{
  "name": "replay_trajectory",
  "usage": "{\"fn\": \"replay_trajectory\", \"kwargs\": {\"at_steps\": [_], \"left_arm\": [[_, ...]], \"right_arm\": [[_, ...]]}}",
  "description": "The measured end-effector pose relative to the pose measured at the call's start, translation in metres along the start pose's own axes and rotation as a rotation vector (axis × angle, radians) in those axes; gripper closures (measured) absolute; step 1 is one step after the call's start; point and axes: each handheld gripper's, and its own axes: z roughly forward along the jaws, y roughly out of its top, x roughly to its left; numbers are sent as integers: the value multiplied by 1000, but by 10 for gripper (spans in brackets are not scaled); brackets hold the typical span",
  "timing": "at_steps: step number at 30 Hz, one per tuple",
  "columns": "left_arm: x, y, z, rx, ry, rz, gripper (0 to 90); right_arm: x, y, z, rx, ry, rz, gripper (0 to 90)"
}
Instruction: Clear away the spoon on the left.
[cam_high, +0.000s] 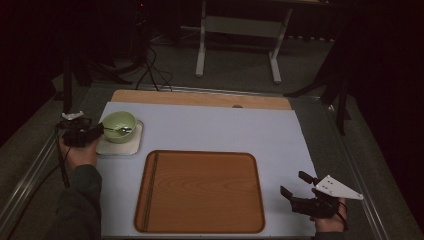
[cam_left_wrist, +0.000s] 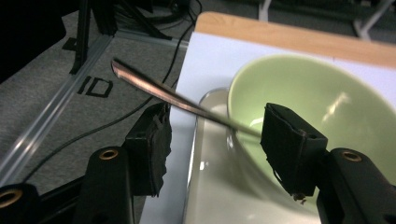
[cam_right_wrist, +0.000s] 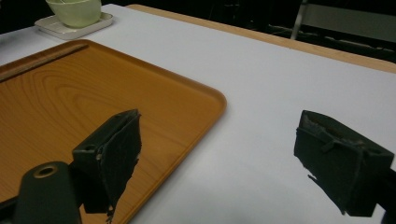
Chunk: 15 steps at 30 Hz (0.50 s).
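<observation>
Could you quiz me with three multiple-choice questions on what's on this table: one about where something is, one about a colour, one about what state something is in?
1. Where does the bowl stand?
A. on the small white tray
B. on the wooden tray
C. on the floor

2. What colour is the bowl?
A. red
B. pale green
C. black

3. How does the right gripper stand?
A. shut on a cup
B. open, with nothing between its jaws
C. shut on the wooden tray's edge

Answers:
1. A: the high view shows the bowl on the small white tray, at the table's left, beyond the wooden tray.
2. B: it looks pale green in the high view and the left gripper view.
3. B: the right gripper view shows its jaws wide apart over the white table cover, beside the wooden tray.
</observation>
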Motion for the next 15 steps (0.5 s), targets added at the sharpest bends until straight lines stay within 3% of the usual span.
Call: {"fn": "replay_trajectory", "kwargs": {"at_steps": [5,6,11,15], "left_arm": [[1,3,5,8,9,-34,454],[2,4,8,12,-12,-71,491],[4,4,13,23,-26,-93,595],[2,4,10,7,-21,-82,679]], "right_arm": [[0,0,0,-1,2,-3,145],[-1,0,-1,0,2,0,145],[-3,0,-1,-3,1,4,145],[-3,0,-1,-4,0,4,144]]}}
